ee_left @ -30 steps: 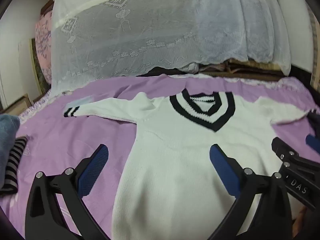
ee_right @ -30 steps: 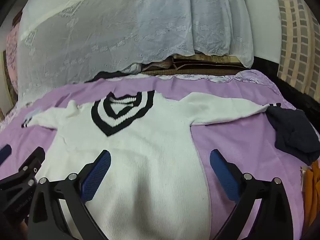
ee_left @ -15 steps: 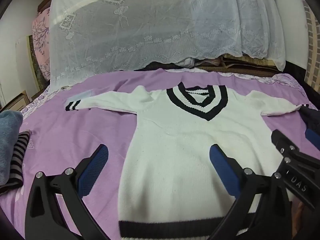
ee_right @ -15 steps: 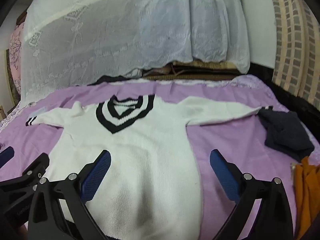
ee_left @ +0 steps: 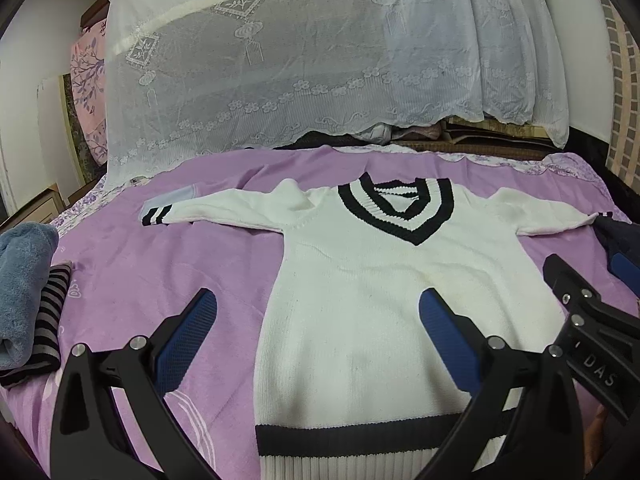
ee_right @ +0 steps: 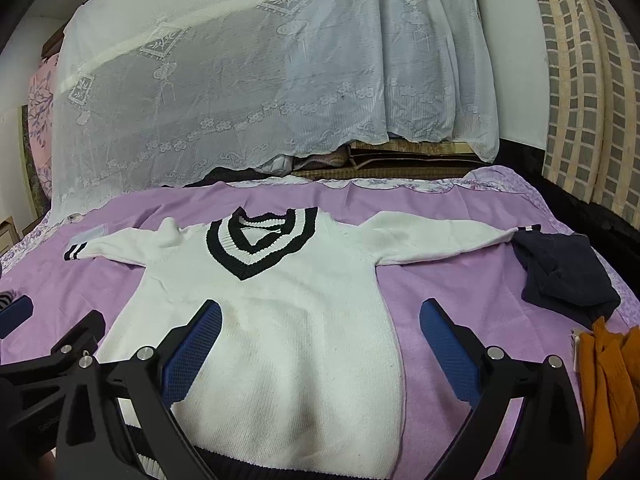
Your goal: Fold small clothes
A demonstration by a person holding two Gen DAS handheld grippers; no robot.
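Count on the purple sheet (ee_left: 168, 264): one white sweater (ee_left: 372, 304), spread flat, two sleeves out. One blue towel (ee_left: 22, 280), one black-and-grey striped cloth (ee_left: 50, 320) just beside it. One dark navy garment (ee_right: 564, 276). One orange garment (ee_right: 608, 392). One lace cover (ee_left: 320, 52) behind. Two grippers: left gripper (ee_left: 316, 340), right gripper (ee_right: 320, 348), jaws of both apart.
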